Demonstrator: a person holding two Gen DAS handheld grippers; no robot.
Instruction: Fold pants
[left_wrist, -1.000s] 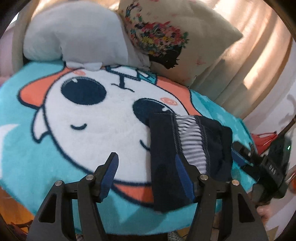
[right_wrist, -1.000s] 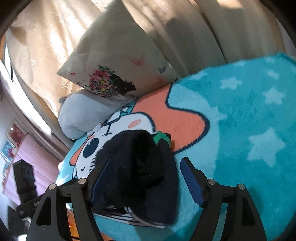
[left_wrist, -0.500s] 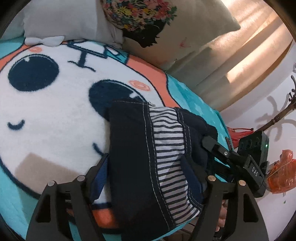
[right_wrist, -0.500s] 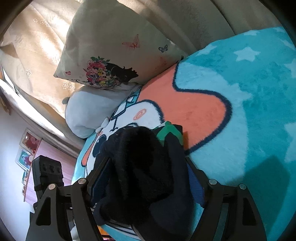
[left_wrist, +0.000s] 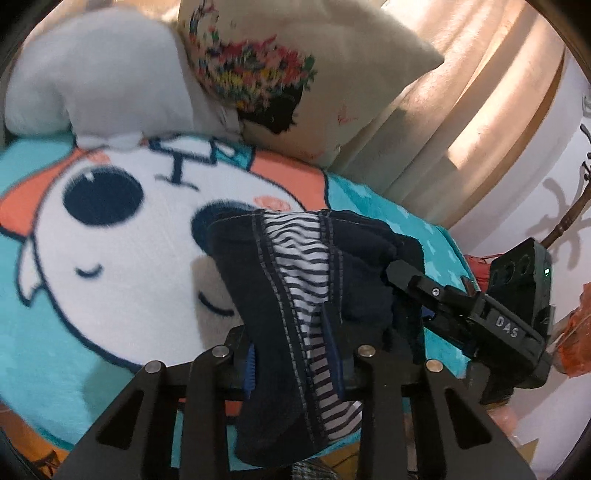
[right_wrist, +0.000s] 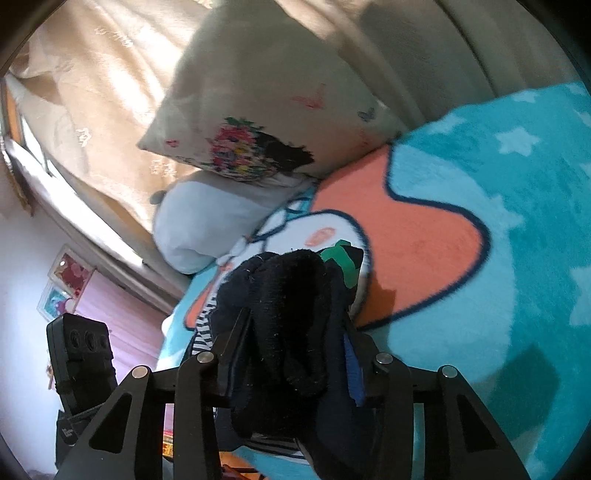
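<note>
We see the cartoon blanket carrying the dark pants, bunched near its front edge. They look soft, light and floppy, so we judge the seamed hems the best hold. The left gripper and right gripper are closing on the cloth.

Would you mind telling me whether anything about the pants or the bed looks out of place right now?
Nothing looks damaged or spilled. The dark pants are bunched rather than flat, striped lining showing, between the closing left gripper and right gripper, over the cartoon blanket. The floral pillow leans normally against the curtain.
</note>
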